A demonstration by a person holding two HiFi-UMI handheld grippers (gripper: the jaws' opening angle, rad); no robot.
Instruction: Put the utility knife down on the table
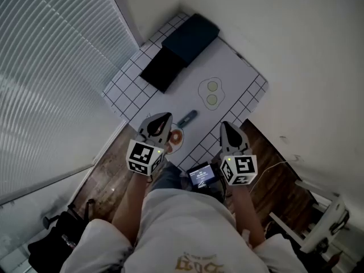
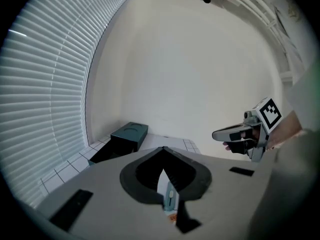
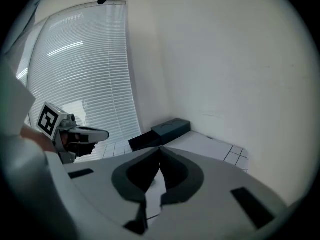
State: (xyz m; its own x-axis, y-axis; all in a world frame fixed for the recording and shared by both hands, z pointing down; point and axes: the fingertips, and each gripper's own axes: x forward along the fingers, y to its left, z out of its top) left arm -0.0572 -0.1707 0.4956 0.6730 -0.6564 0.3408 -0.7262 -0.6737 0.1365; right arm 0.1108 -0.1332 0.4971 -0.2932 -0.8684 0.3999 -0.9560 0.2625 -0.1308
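While both tools hang above the near end of the white table with black grid edging point(image 1: 227, 67), the slim blue-grey utility knife point(image 1: 187, 118) lies flat on that table, free of both tools. In the head view it shows just right of the tip of the grey two-jaw left gripper point(image 2: 162, 150). The grey two-jaw right gripper point(image 3: 160, 150) sits further right, near the knife but apart from it

Left gripper: jaws closed tip to tip, nothing between the pads. Its own view shows the knife lower down through the gap behind the tips, on the table surface, not pinched. Right gripper: jaws closed tip to tip too, empty, only table seen behind them

The knife's long axis runs on a diagonal from near-left to far-right. In the left gripper view it lines up roughly with that gripper's own pointing line. Which end carries the blade can't be told

A small orange-and-white round thing point(image 1: 177, 136) lies just near-left of the knife. Far end of the table: dark teal rectangular box point(image 1: 190, 36), with a flat black rectangle point(image 1: 162, 70) next to it on its near-left. An egg-shaped outline with two pale green circles point(image 1: 211, 92) is right of the rectangle, beyond the knife
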